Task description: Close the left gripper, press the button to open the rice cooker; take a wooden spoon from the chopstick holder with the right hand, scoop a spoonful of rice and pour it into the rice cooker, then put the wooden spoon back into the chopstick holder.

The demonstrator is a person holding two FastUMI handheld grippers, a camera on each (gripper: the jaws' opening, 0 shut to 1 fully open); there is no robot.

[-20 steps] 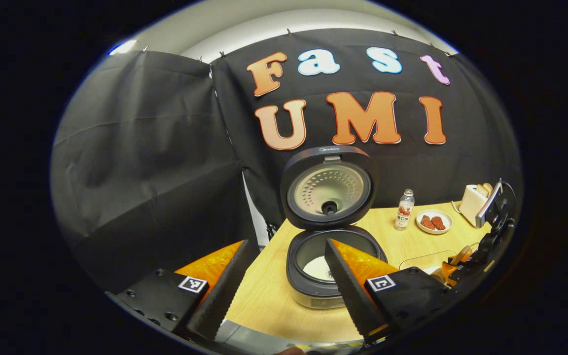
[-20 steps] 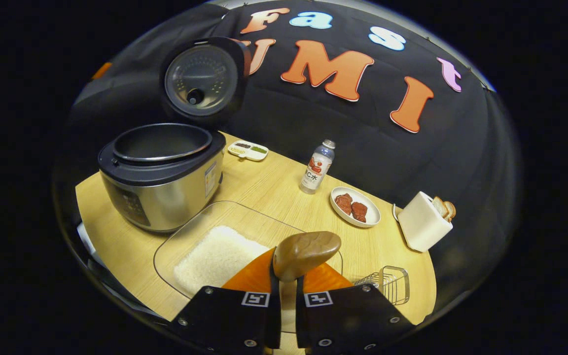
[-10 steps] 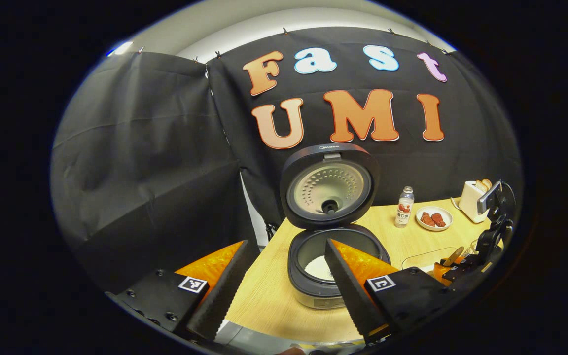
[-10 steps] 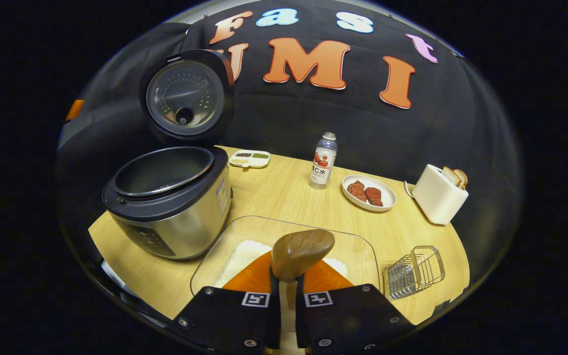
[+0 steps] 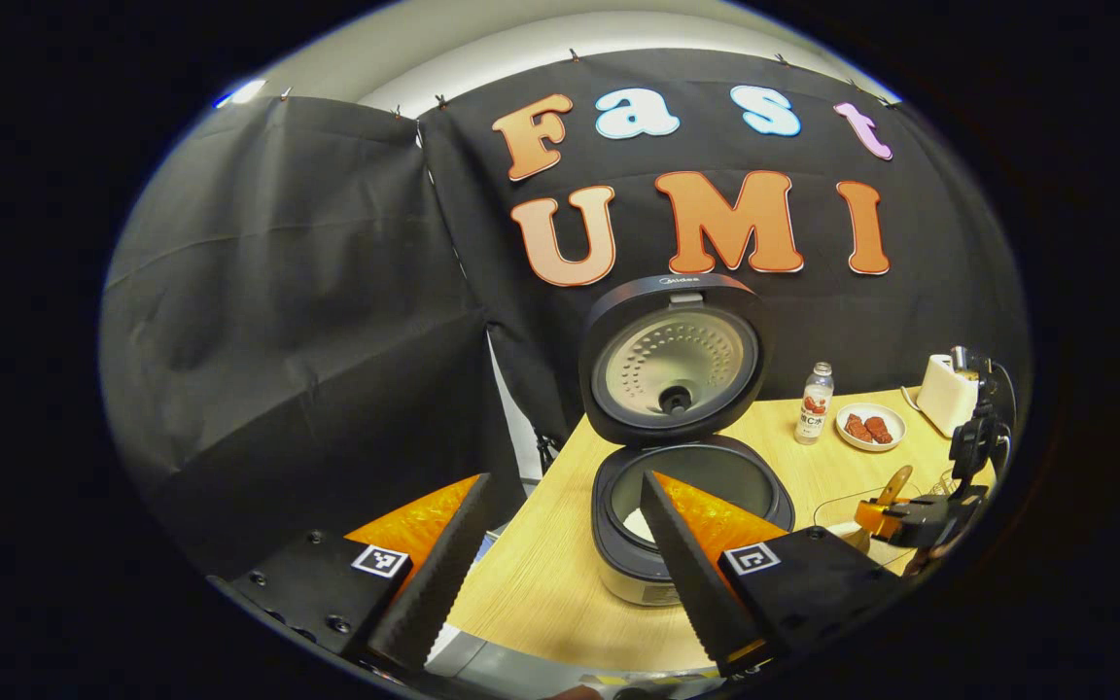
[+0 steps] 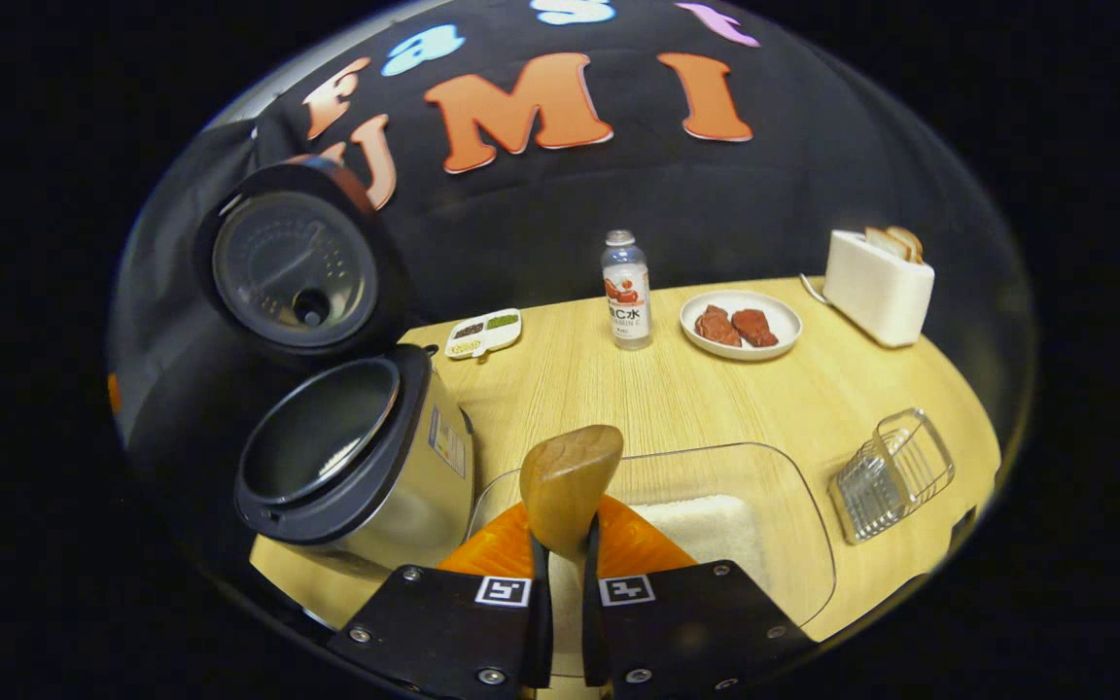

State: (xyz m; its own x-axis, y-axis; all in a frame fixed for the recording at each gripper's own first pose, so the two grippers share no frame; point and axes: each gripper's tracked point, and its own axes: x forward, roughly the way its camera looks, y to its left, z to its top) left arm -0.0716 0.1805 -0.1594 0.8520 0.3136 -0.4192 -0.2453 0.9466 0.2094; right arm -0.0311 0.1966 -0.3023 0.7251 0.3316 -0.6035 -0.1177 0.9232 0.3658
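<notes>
The rice cooker (image 5: 691, 525) (image 6: 356, 467) stands with its lid (image 5: 674, 358) (image 6: 293, 264) up; white rice lies in its pot in the left gripper view. My left gripper (image 5: 560, 496) is open, held short of the cooker. My right gripper (image 6: 560, 530) is shut on the wooden spoon (image 6: 568, 481), whose bowl sticks up over the clear rice dish (image 6: 716, 525). The wire chopstick holder (image 6: 892, 473) stands to the right of the dish. The right gripper with the spoon (image 5: 895, 486) appears far right in the left gripper view.
On the wooden table (image 6: 677, 389) stand a bottle (image 6: 626, 290), a plate of meat (image 6: 741, 324), a toaster with bread (image 6: 879, 272) and a small condiment tray (image 6: 485, 332) behind the cooker.
The right gripper has swung rightward with the spoon; the cooker slid left in its view and the chopstick holder came further into sight. The left gripper shifted slightly left.
</notes>
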